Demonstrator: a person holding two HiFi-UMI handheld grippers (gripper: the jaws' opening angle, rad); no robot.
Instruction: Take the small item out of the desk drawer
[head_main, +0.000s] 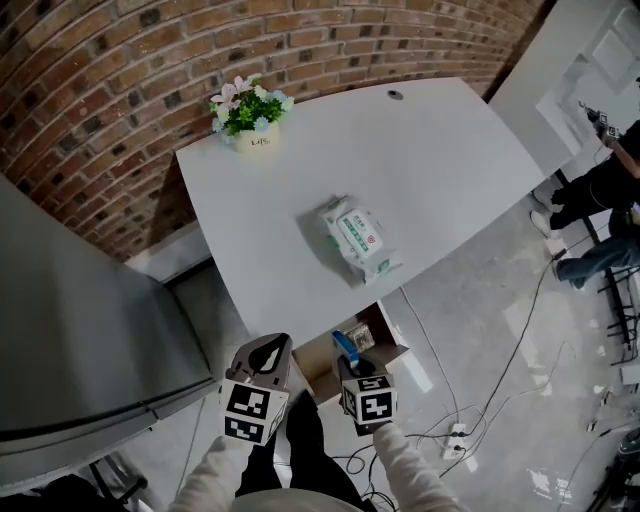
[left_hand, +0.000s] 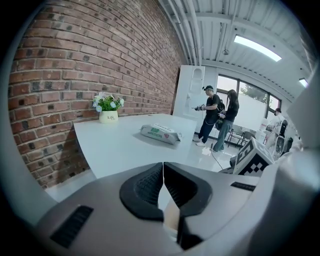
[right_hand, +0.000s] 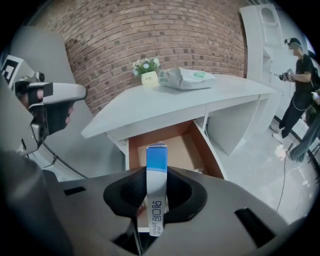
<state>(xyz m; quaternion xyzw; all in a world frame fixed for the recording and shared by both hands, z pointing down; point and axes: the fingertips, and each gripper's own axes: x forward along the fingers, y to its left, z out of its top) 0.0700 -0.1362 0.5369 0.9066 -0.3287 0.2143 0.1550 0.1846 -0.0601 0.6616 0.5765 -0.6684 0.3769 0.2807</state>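
Note:
A small blue-and-white box (right_hand: 156, 187) stands upright between the jaws of my right gripper (right_hand: 155, 195), which is shut on it above the open drawer (right_hand: 170, 150). In the head view the same box (head_main: 345, 345) pokes up from the right gripper (head_main: 352, 362) in front of the drawer (head_main: 322, 362) under the white desk (head_main: 430, 170). My left gripper (head_main: 264, 356) hangs beside it at the desk's near edge, shut with nothing held; its jaws (left_hand: 163, 186) meet in the left gripper view.
A pack of wet wipes (head_main: 358, 238) lies mid-desk and a small flower pot (head_main: 250, 112) stands at the far corner by the brick wall. A grey cabinet (head_main: 70, 330) is at left. Cables and a power strip (head_main: 458, 434) lie on the floor. People (left_hand: 216, 117) stand at right.

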